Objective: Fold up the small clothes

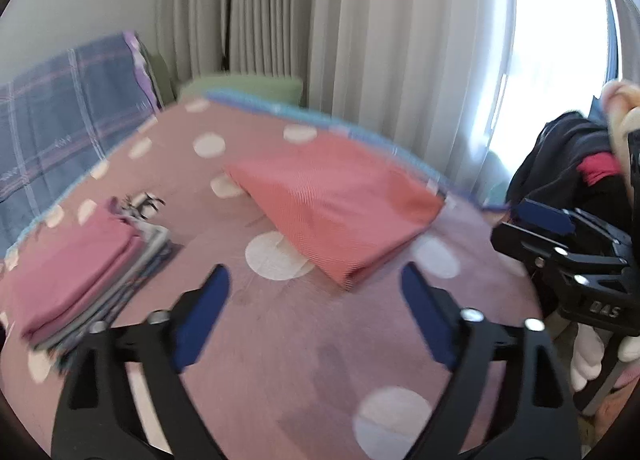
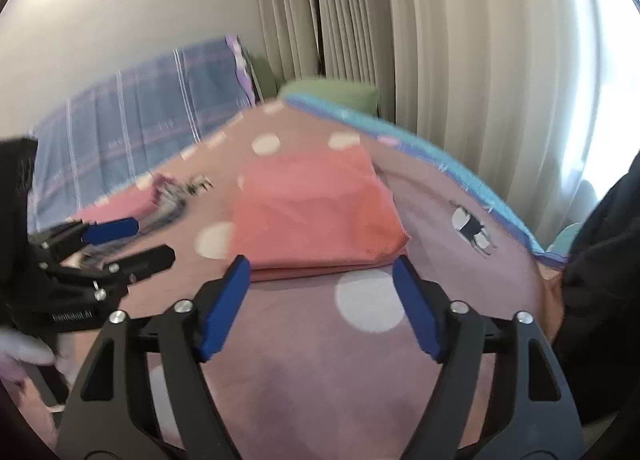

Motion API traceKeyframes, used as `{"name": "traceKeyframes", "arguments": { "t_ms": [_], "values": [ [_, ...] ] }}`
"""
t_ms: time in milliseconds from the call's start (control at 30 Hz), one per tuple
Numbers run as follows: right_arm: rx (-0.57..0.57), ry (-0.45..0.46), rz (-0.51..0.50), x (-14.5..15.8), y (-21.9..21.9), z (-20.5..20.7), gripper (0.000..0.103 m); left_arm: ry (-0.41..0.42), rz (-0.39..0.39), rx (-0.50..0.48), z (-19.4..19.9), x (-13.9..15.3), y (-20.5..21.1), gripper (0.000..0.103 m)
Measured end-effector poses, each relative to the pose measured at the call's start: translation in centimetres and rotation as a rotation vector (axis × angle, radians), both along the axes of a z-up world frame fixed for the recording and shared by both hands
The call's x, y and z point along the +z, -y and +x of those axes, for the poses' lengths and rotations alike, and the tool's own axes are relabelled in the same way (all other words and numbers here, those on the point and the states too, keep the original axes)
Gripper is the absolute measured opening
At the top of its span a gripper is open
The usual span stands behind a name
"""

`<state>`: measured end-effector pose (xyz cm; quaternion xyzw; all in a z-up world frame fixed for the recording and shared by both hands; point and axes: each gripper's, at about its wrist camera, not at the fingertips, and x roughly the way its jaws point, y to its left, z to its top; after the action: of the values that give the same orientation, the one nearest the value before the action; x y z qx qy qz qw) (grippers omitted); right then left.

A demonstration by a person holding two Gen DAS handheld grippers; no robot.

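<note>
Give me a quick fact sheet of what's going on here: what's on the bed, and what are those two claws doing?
surface: bed cover, mauve with pale dots
garment in work: folded coral cloth, lying flat
finished pile: stack of folded clothes, pink on top
left gripper: open, empty
right gripper: open, empty, near the coral cloth's edge
background: curtains, plaid pillow

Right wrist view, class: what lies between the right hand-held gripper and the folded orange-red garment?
Only bare polka-dot bedspread, with one white dot, lies between the open right hand-held gripper and the folded orange-red garment.
</note>
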<state>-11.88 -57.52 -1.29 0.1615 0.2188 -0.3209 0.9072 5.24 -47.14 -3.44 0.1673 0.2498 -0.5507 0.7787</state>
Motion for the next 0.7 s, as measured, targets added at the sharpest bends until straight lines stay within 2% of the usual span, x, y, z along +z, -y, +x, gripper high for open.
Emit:
{"name": "traceKeyframes", "arguments": {
  "t_ms": [67,300,467,600,700],
  "values": [
    [0.003,0.028,-0.011,1.1,-1.7,-1.5,0.090,0.017,-0.041,0.015,-1.2,0.9,-2.1,0.101],
    [0.009,0.043,-0.079,3.8,-7.2,-4.4,0.098,0.051,-0.110,0.090,-4.8,3.6,-7.2,0.102],
    [-0.012,0.078,-0.058,4.3,-8.9,-6.0,0.101,0.086,-0.077,0.161,-6.8,4.8,-9.5,0.102],
    [0.003,0.045,-0.038,3.6,-10.0,-6.7,0.101,0.093,-0.044,0.214,-8.3,5.2,-10.9,0.102],
    [0.016,0.038,0.024,2.7,-10.2,-7.6,0.101,0.121,-0.022,0.246,-9.7,5.4,-11.9,0.102]
  ]
}}
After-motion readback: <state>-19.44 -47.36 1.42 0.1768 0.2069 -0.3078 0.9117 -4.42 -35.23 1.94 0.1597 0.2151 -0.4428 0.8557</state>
